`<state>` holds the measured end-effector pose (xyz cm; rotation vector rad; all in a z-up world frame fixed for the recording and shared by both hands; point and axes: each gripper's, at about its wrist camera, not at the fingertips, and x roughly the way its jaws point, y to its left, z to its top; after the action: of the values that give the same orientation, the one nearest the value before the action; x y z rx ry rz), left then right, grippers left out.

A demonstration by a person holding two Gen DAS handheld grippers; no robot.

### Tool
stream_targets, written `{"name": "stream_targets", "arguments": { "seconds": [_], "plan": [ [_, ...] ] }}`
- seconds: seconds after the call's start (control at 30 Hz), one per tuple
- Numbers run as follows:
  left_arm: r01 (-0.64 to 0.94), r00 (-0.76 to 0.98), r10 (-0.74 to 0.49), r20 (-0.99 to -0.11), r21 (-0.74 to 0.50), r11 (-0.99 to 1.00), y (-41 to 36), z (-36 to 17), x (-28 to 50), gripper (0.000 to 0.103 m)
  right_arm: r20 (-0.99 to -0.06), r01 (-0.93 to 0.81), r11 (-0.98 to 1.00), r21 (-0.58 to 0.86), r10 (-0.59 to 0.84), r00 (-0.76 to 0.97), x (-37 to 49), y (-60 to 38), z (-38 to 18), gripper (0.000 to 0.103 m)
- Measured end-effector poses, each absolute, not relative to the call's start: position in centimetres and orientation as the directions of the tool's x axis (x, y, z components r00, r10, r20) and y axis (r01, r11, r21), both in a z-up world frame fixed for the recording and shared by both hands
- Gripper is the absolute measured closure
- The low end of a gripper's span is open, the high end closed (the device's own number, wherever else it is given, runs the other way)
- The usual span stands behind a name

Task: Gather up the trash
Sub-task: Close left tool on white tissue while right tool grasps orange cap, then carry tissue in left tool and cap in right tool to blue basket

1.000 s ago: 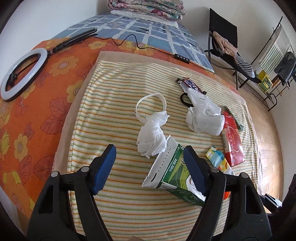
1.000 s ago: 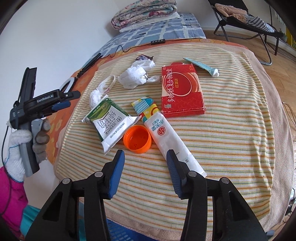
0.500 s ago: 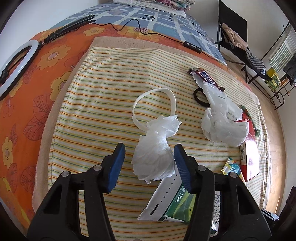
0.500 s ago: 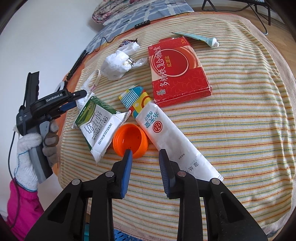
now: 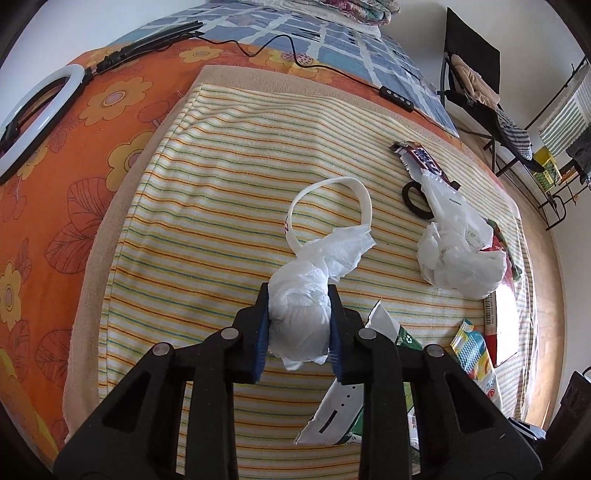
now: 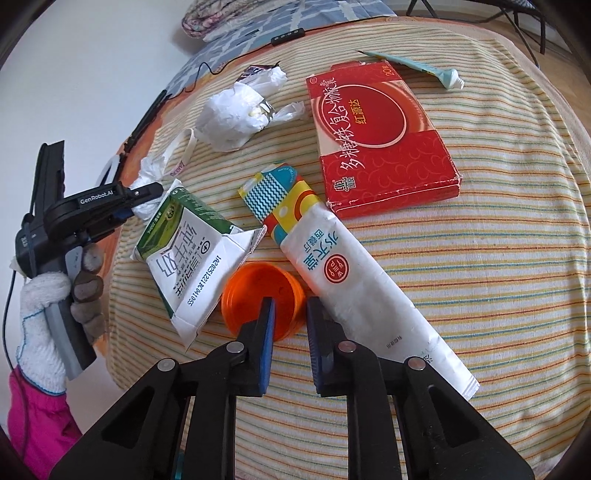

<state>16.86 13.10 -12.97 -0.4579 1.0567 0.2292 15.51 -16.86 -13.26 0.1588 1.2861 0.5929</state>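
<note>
tissue wad (image 5: pixel 299 317) sits clamped between the pads of the left hand-held gripper (image 5: pixel 298 325), whose jaws have just been closing, long axis trailing away from it. beside the wad, the right hand-held gripper (image 6: pixel 288 326) pinches the orange cap (image 6: pixel 258 295) rim. both rest on the striped towel (image 5: pixel 221 206) over a bed.

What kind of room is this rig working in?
Most likely a bedroom in a home. The trash lies on a striped towel spread over a bed with a floral sheet, folded quilts are stacked at the far end, and a folding chair draped with clothes stands beside it.
</note>
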Motion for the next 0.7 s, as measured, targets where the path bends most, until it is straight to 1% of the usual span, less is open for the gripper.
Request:
{"name": "stream_targets", "arguments": {
  "seconds": [0.07,0.17,0.4,0.7],
  "plan": [
    [-0.396,0.489,-0.028,-0.872,-0.25,0.883,13.3,-12.6,16.6,0.077,-0.854,-0.321,0.844,0.431,0.496,0.159,15.7,-16.9,-13.6,0.096],
    [-0.403,0.504,-0.024,-0.863,-0.26,0.878,13.7,-12.0,16.1,0.077,-0.848,-0.317,0.842,0.436,0.502,0.168,15.8,-17.2,-13.6,0.098],
    [-0.375,0.539,-0.019,-0.842,-0.26,0.89,13.4,-9.8,14.9,0.077,-0.836,-0.345,0.838,0.424,0.508,0.206,15.0,-17.8,-12.3,0.099],
    [-0.257,0.58,-0.037,-0.813,-0.226,0.94,9.4,-6.1,10.7,0.077,-0.807,-0.401,0.827,0.394,0.52,0.279,13.2,-19.0,-8.9,0.099]
  ]
}}
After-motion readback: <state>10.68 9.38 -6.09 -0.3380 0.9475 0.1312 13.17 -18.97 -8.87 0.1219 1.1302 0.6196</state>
